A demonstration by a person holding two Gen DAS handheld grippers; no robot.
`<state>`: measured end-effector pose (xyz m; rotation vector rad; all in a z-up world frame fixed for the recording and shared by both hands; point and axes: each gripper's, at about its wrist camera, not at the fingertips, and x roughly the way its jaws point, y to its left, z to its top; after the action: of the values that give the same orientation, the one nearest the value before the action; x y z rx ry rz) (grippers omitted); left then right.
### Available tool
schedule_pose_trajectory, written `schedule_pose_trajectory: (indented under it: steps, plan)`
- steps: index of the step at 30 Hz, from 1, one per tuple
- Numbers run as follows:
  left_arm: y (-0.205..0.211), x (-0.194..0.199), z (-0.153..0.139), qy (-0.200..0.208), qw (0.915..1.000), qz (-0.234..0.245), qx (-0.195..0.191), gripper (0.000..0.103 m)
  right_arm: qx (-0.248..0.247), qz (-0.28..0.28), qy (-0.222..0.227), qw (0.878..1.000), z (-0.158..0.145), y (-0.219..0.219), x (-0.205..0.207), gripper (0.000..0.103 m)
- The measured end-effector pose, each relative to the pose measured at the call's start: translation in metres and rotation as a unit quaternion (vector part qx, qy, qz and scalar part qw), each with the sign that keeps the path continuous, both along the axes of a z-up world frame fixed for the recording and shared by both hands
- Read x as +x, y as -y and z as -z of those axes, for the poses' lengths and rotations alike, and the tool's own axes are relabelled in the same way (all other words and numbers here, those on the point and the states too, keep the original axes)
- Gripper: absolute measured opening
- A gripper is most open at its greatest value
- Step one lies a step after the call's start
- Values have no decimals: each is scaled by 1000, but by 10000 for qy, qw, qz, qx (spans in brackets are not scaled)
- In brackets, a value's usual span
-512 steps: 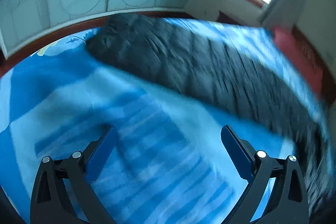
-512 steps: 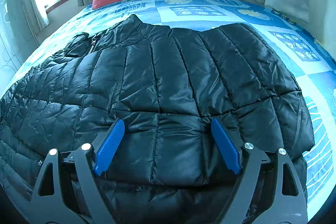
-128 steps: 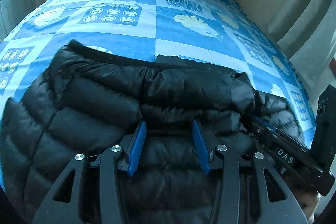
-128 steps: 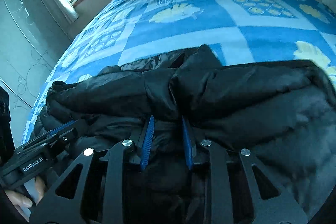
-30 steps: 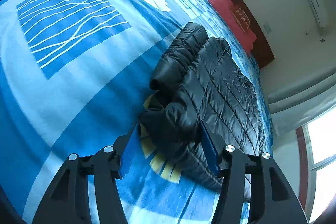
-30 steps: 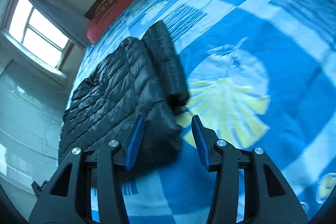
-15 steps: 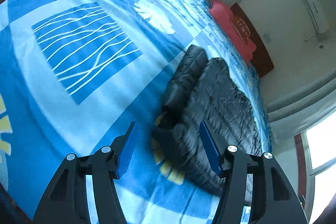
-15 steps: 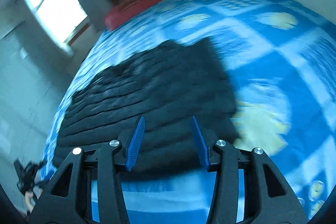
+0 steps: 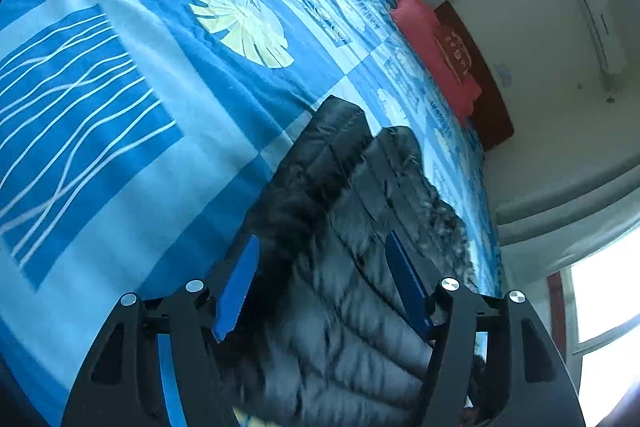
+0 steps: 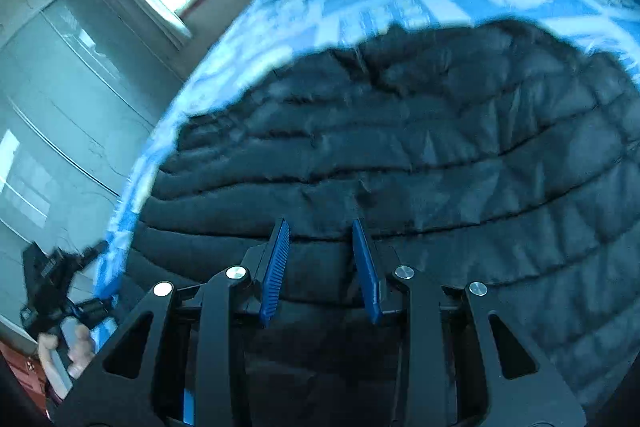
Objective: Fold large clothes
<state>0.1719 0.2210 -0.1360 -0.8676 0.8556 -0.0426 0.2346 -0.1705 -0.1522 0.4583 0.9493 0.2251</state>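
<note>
The black puffer jacket (image 9: 360,247) lies on the blue bedspread (image 9: 120,107), long axis running toward the red pillow (image 9: 432,47); the left gripper (image 9: 320,279), jaws just widening, straddles its near corner unpinched; the right gripper (image 10: 320,259), just narrowing but gapped, hovers mid-edge.

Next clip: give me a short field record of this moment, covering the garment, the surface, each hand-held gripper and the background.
garment: black quilted jacket, lying partly folded on the bed
surface: blue patterned bedspread
left hand-held gripper: open above the jacket's edge, jaws just opening, nothing pinched
right hand-held gripper: open over the jacket, jaws just closing, no fabric gripped
background: red pillow at the headboard
image quality: motion blur in both views
</note>
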Motion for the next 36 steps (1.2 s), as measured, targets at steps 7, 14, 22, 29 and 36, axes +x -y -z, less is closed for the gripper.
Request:
schedule_pose_trajectory:
  steps: [7, 14, 22, 29, 36]
  plan:
    - [-23, 33, 22, -278, 9991, 229, -223, 72, 144, 25, -59, 9999, 19, 7, 2, 24]
    - [-13, 50, 40, -354, 9927, 819, -810, 72, 91, 102, -62, 9999, 23, 6, 2, 24]
    - [6, 51, 41, -245, 9928, 979, -643, 66, -59, 95, -18, 9999, 26, -5, 3, 24]
    - [20, 38, 9, 65, 9936, 1052, -416, 32, -152, 118, 17, 9998, 26, -13, 1, 23]
    - [61, 19, -57, 661, 9909, 1163, -140, 26, -75, 223, 124, 9996, 7, -10, -16, 26]
